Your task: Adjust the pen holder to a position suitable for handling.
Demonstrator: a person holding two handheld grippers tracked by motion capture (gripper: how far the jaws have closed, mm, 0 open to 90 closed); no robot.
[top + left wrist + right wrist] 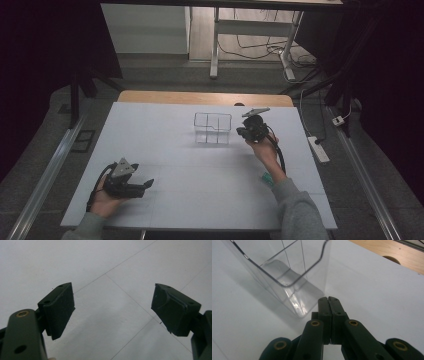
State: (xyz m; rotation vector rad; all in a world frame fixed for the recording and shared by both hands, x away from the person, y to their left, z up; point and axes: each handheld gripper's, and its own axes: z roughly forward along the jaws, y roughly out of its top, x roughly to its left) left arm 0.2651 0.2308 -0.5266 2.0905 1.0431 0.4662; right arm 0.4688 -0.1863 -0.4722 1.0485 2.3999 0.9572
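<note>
A clear plastic organizer box with inner dividers stands upright on the white table, toward the table's far edge and a little right of its middle. In the right gripper view the box shows its thin dark rim, see-through walls and bare compartment floors.

Just to the right of the box, the right gripper is held above the table in the person's right hand. Its jaws are clenched together with nothing between them, and their tips sit close beside the box's near corner; whether they touch it cannot be told.

Well away from the box, near the table's front left corner, the left gripper rests in the left hand. Its jaws stand released and wide apart over the bare table surface, holding nothing.
</note>
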